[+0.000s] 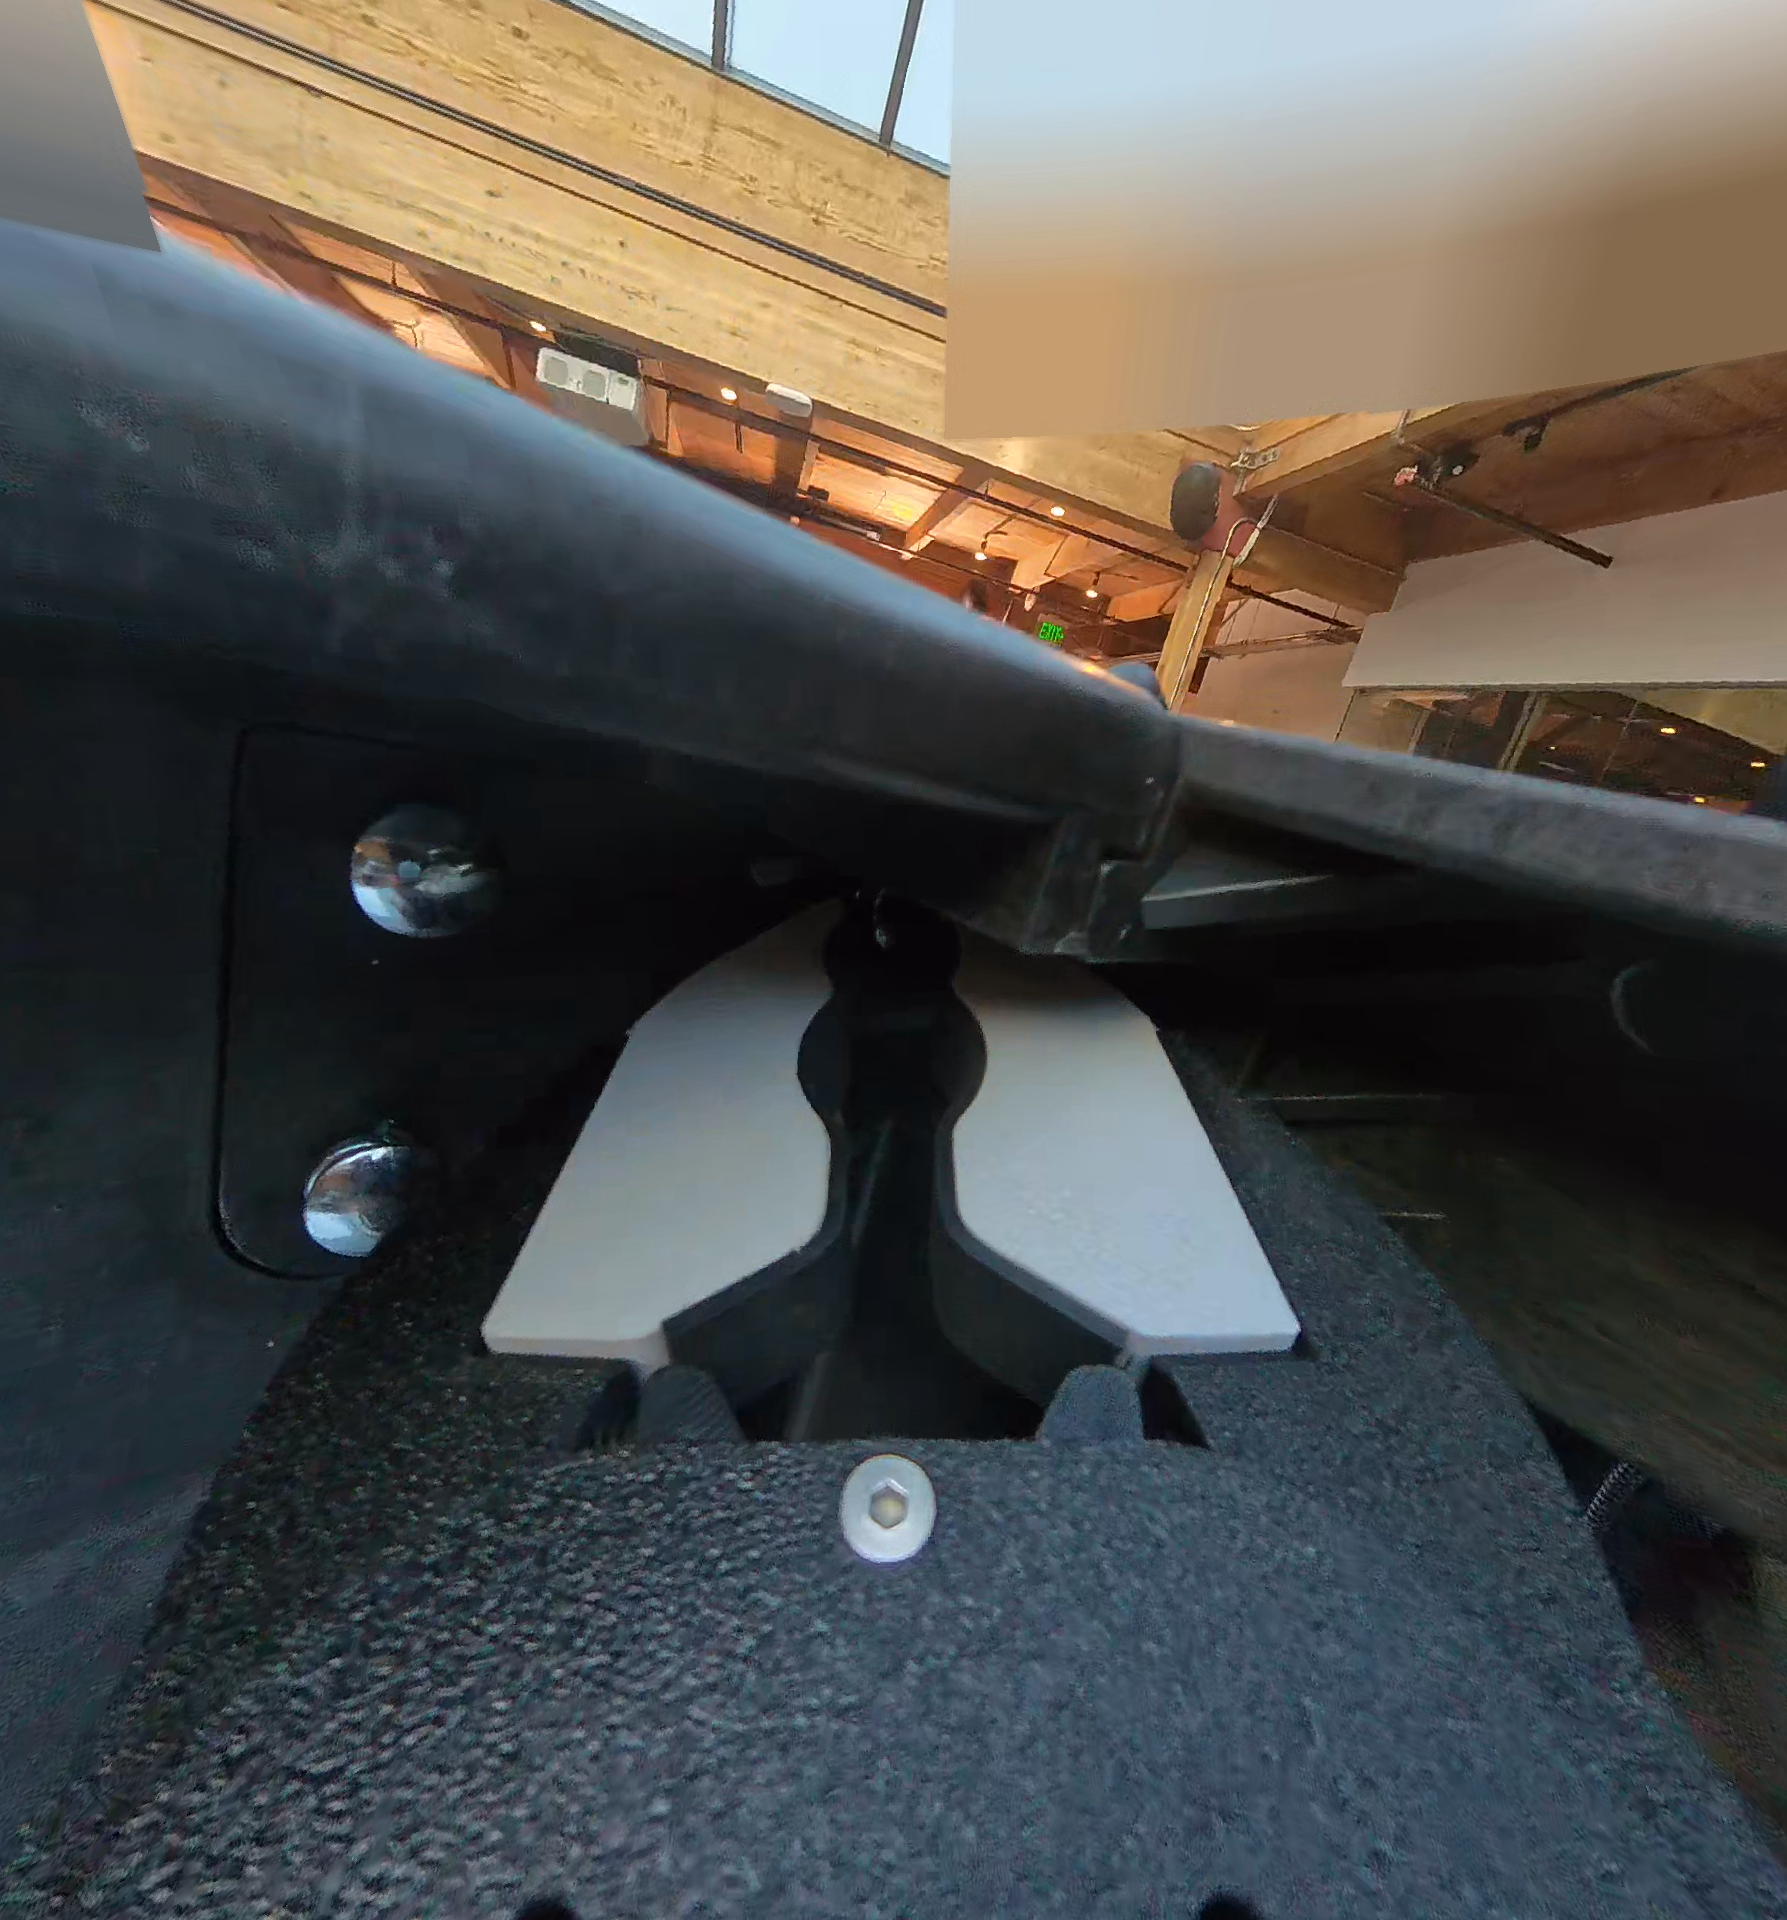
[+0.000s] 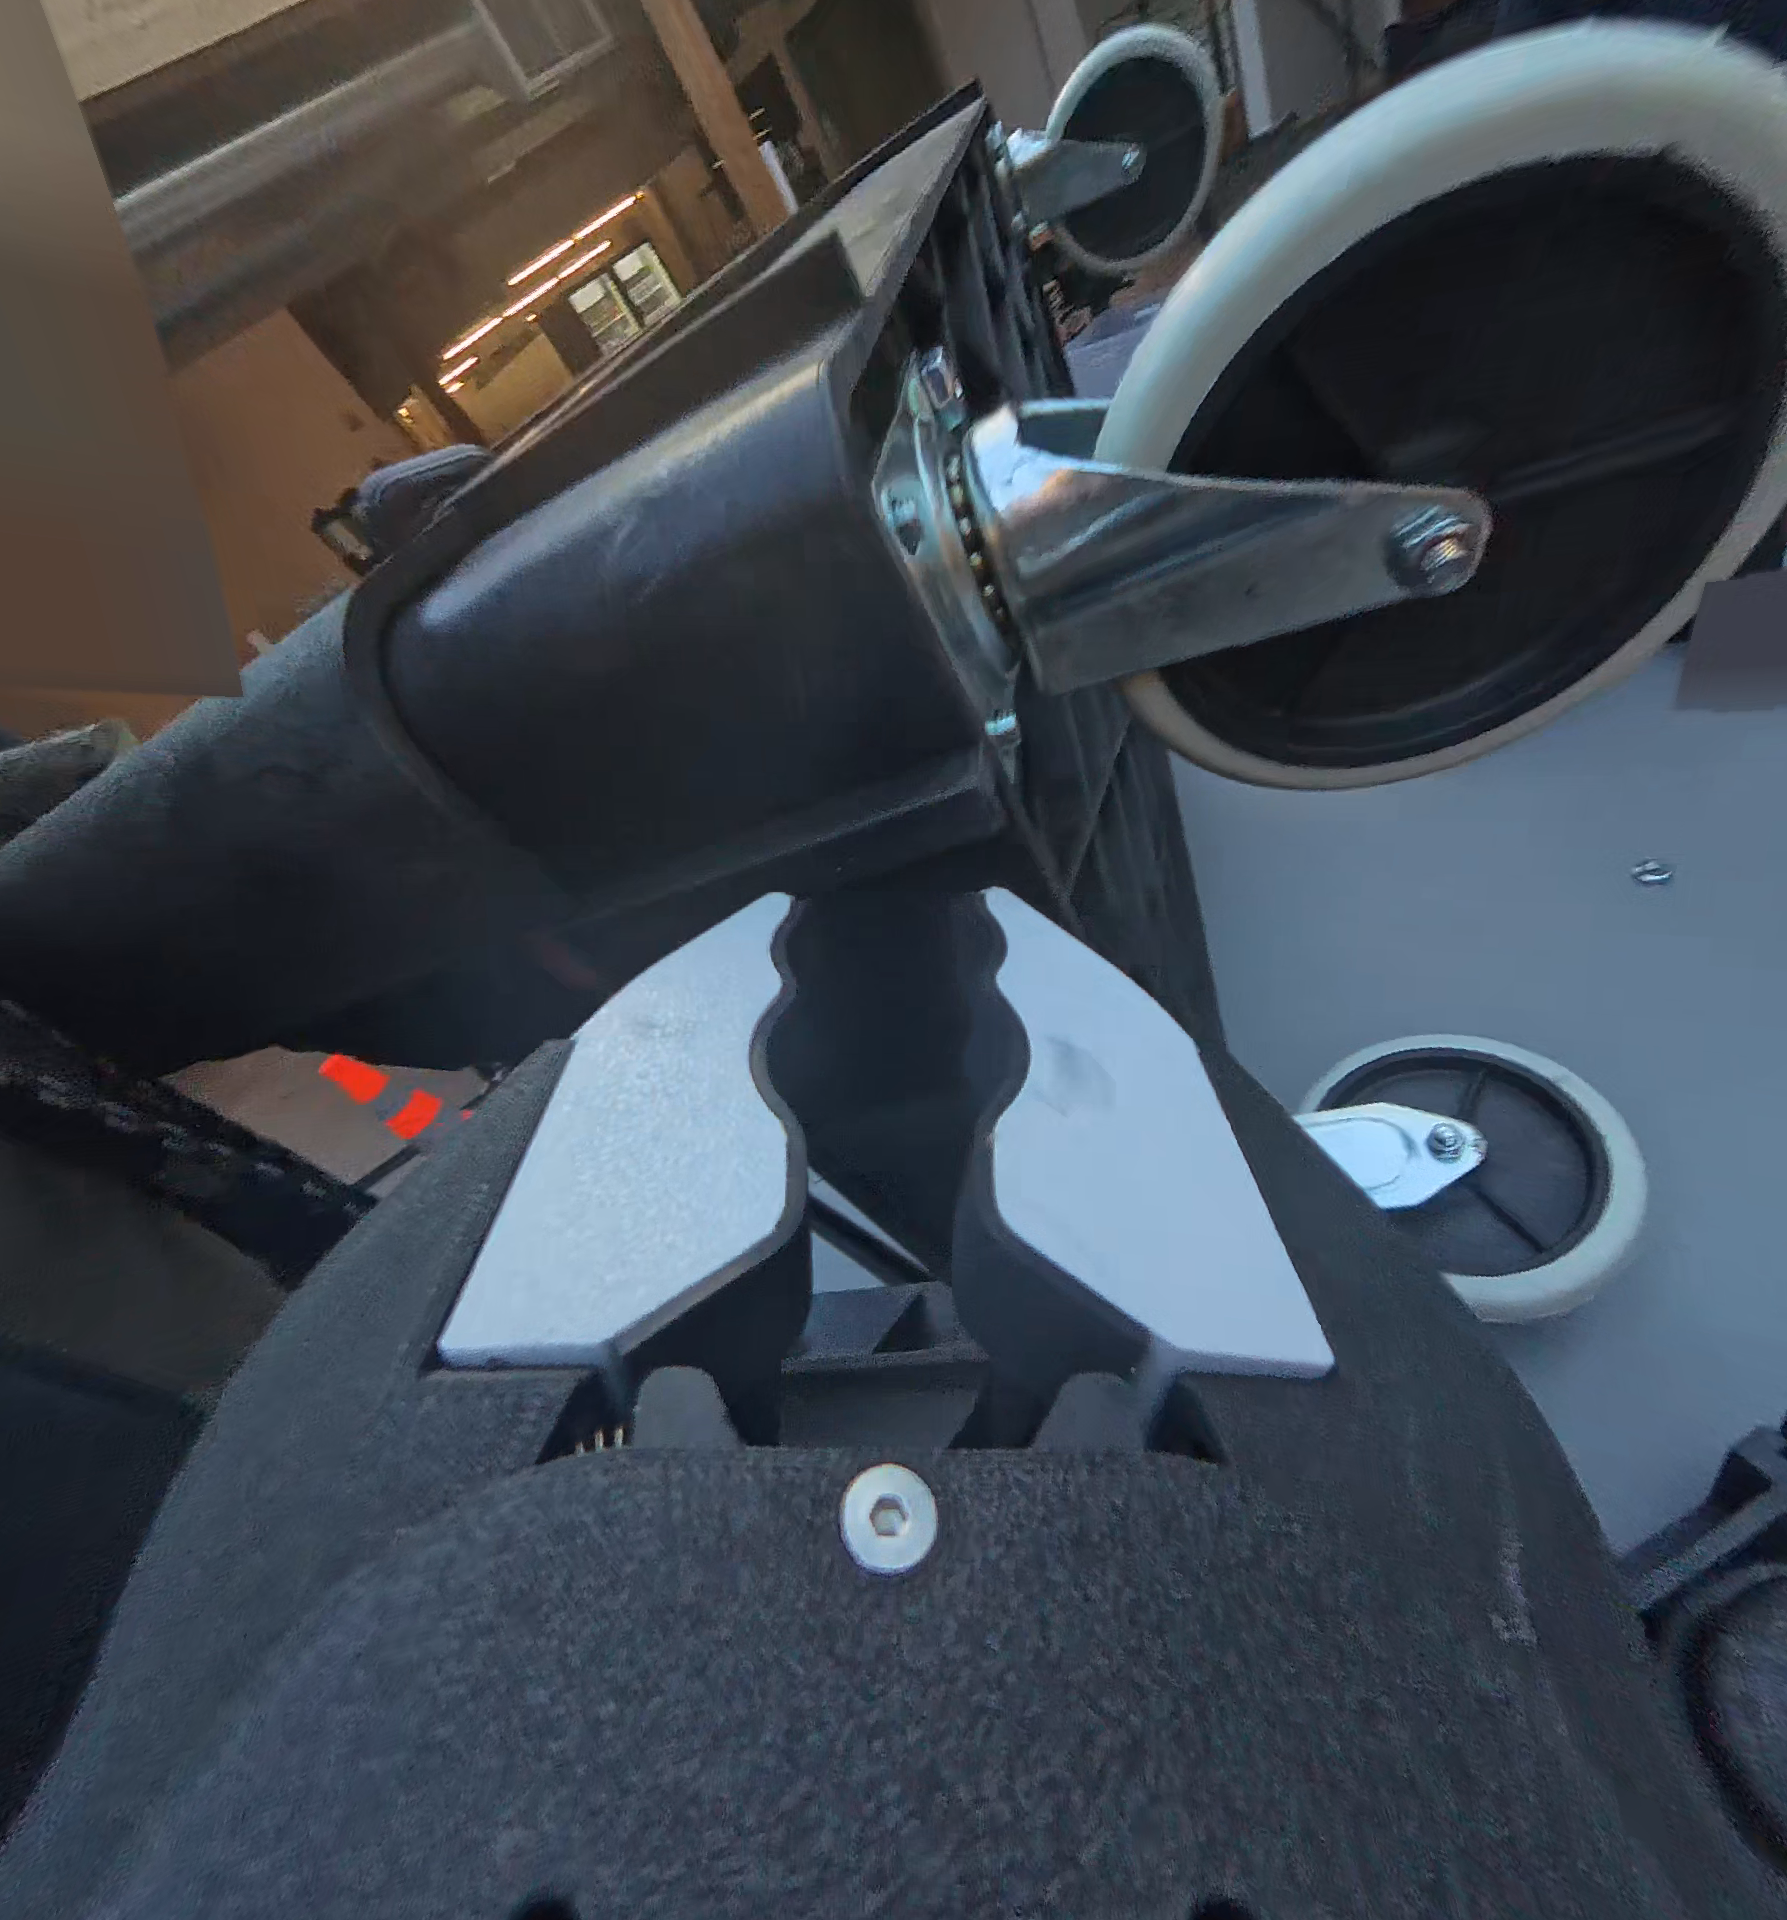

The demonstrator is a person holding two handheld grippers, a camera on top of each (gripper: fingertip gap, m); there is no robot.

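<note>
A black plastic cart lies tipped, its rim [image 1: 556, 582] running across the left wrist view. My left gripper [image 1: 889, 935] is closed to a narrow gap, its white fingers [image 1: 702, 1174] reaching under that rim beside a black plate with two chrome bolts [image 1: 421, 871]; the tips are hidden. In the right wrist view my right gripper [image 2: 889, 914] is shut on a black rib under the cart's corner block [image 2: 660, 644]. A caster with a white tyre [image 2: 1471, 447] is bolted to that corner by a chrome fork [image 2: 1180, 561].
A second mounted caster [image 2: 1138, 135] shows farther back. A loose caster [image 2: 1491, 1174] and a small metal part [image 2: 1653, 871] lie on the grey surface [image 2: 1388, 935]. A black strap [image 2: 89, 1101] crosses the left. A black part [image 2: 1782, 1455] sits at the right edge. Wooden ceiling beams [image 1: 556, 156] are overhead. About 8 cm separates my right fingertips from the chrome fork [image 2: 1180, 561].
</note>
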